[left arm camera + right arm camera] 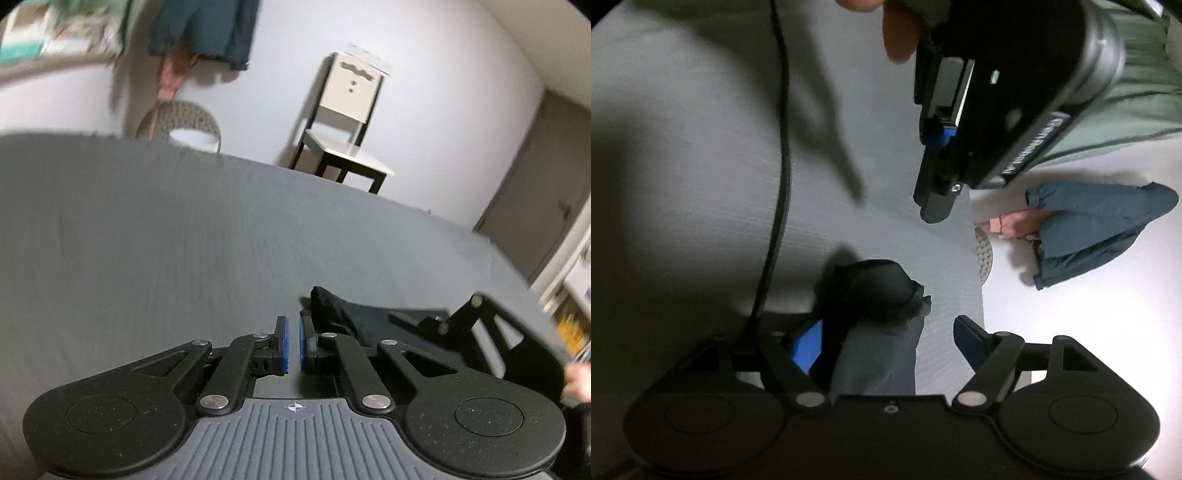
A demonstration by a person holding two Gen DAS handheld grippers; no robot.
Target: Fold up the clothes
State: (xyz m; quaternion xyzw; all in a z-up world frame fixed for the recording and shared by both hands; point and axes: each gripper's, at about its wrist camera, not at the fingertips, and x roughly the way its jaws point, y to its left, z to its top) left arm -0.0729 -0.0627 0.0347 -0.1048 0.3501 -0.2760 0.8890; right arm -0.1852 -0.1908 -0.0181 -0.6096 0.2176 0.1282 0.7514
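Seeing my left gripper (291, 345): matte black linkage arms, silver round pivot pins, blue pads (283, 345) lining inner finger faces, two round black discs flanking grey ribbed base plate (295, 432) carrying small white crosshair mark. Seeing my right gripper (886, 343): same black links, silver pins, blue pads (807, 347), small screw at centre of base. Black braided cable (781, 192) running along its left side. Noting left unit's body from right camera: black housing (1008, 85), partly readable white lettering, small green light.

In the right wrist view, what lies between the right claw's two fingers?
A bunched black garment on the grey surface sits between the open right claw's fingers, nearer the blue-padded one, touching neither that shows.
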